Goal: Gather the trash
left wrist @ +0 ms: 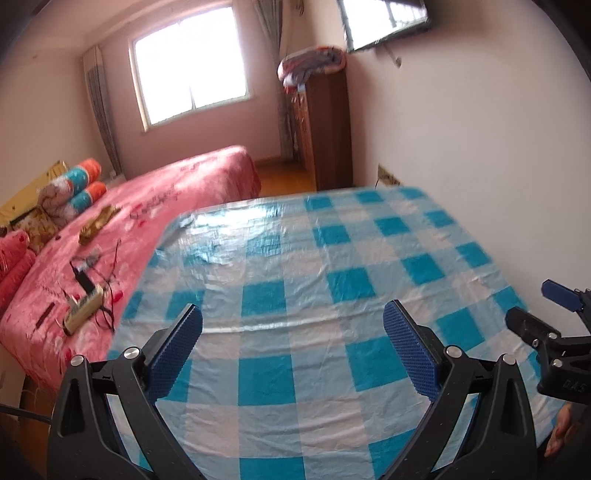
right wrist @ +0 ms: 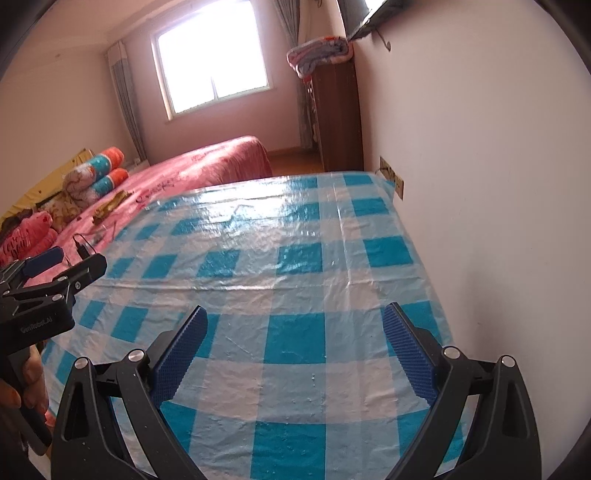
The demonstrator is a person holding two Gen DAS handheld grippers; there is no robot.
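Covering the whole counter [left wrist: 295, 258] is a glossy plastic cloth [right wrist: 295, 258] checked in blue, pale blue and white, creased and catching glare from the window [left wrist: 188, 62] at the far end of the room. No trash can be made out anywhere on the cloth in either view. The left gripper [left wrist: 291, 350] is held low over the near edge with its jaws spread wide and nothing between the blue ribbed pads [left wrist: 173, 354]; the right gripper [right wrist: 295, 350] is held likewise, jaws spread and empty. Each gripper is also seen from the side in the other's view, and part of a hand [right wrist: 22, 384] is visible on the left gripper's handle. The counter's right edge runs along a white wall [right wrist: 498, 184], where a wall socket [right wrist: 391, 177] sits just past the far corner. To the left, a bed [left wrist: 166, 195] with a pink spread carries rolled bedding [left wrist: 81, 184], a power strip [left wrist: 83, 308] and dark cables [left wrist: 107, 280]. A brown wardrobe [left wrist: 328, 129] stands by the far wall with a folded quilt [left wrist: 314, 64] on top, grey curtains [left wrist: 101, 107] flank the window, and a dark screen [left wrist: 384, 22] is mounted high on the wall.
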